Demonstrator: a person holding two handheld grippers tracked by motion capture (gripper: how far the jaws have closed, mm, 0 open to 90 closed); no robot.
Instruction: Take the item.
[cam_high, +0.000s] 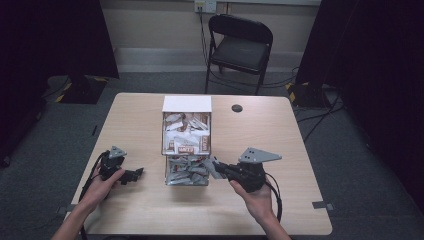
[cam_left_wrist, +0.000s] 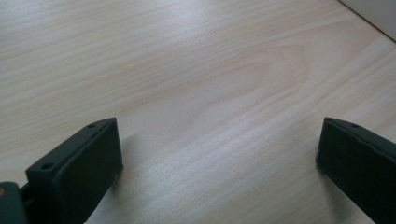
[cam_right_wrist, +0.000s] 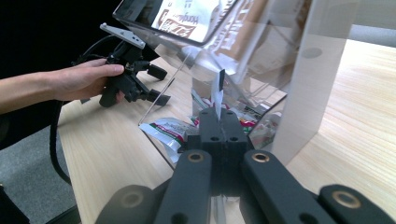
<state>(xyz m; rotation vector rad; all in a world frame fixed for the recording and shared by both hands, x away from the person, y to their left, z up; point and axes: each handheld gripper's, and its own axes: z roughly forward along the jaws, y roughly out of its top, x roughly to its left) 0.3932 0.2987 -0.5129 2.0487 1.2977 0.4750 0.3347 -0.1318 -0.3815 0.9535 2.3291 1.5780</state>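
A clear plastic dispenser (cam_high: 186, 131) full of small sachets stands mid-table, its lower tray (cam_high: 186, 172) holding several grey sachets. My right gripper (cam_high: 219, 170) sits at the tray's right front corner, shut on one sachet (cam_high: 209, 166). In the right gripper view the jaws (cam_right_wrist: 219, 114) are pressed together and the sachet's thin edge (cam_right_wrist: 218, 91) sticks up between them. My left gripper (cam_high: 139, 172) rests on the table left of the dispenser, held by a hand. Its fingers (cam_left_wrist: 88, 158) stand wide apart over bare wood, with nothing between them (cam_left_wrist: 219, 149).
A loose sachet (cam_right_wrist: 163, 128) lies at the tray's open mouth. A small black disc (cam_high: 237, 108) is set in the table (cam_high: 280, 145) behind the dispenser. A black folding chair (cam_high: 240, 45) stands beyond the far edge. Cables trail from both grippers toward the near edge.
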